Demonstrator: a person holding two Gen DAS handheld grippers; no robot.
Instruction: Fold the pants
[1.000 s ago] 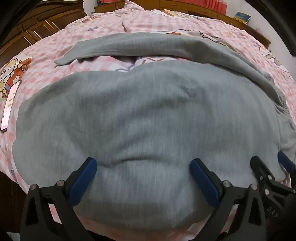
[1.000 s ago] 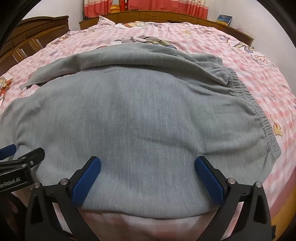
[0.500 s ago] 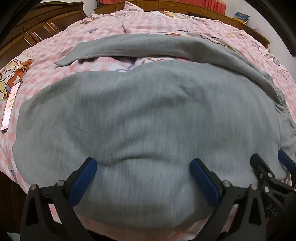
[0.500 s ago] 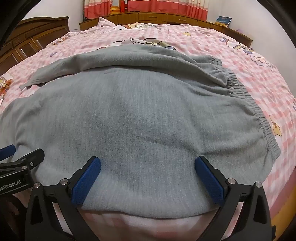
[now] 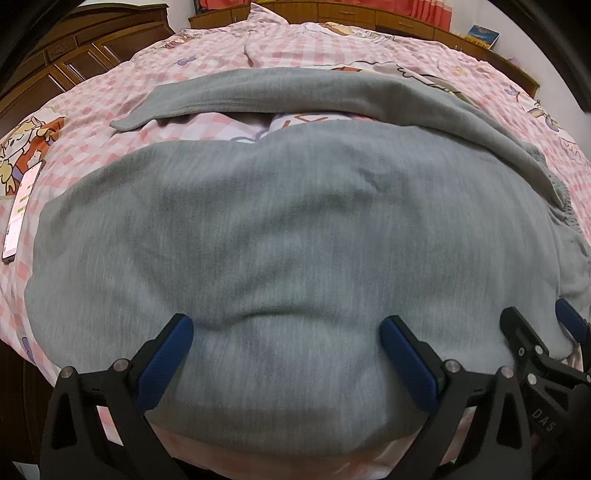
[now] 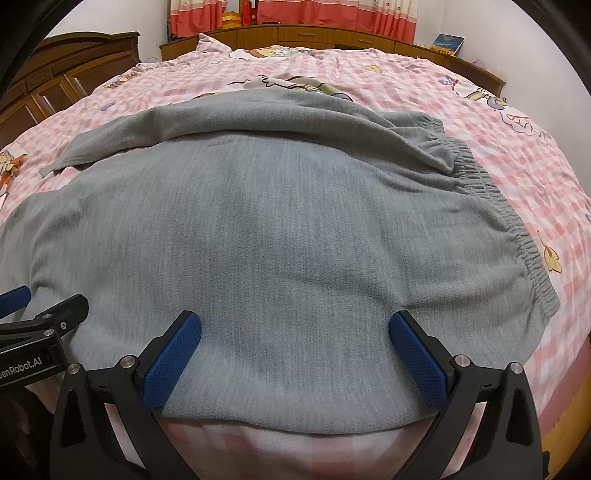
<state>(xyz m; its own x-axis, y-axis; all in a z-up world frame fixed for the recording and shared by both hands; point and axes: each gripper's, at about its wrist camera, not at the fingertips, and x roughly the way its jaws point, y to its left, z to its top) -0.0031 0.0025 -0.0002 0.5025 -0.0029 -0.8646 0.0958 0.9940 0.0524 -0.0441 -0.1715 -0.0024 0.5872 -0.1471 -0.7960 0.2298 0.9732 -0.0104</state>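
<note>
Grey pants (image 5: 288,229) (image 6: 280,236) lie spread on a bed with a pink checked cover (image 5: 92,122) (image 6: 424,92). One leg lies near me, the other angles away behind it, and the elastic waistband (image 6: 517,236) sits at the right. My left gripper (image 5: 286,332) hovers open over the near leg close to the bed's front edge, nothing between its blue pads. My right gripper (image 6: 295,328) stands open the same way, nearer the waistband. Each gripper shows at the edge of the other's view.
A phone (image 5: 22,206) lies on the cover at the far left. Wooden wardrobes (image 6: 55,85) stand to the left and a low wooden headboard shelf (image 6: 332,35) with a book (image 6: 448,40) runs behind the bed. Red curtains hang at the back.
Both grippers have drifted slightly, so the pants and bed sit a little lower in the views. Both stay open and the pants lie as before.
</note>
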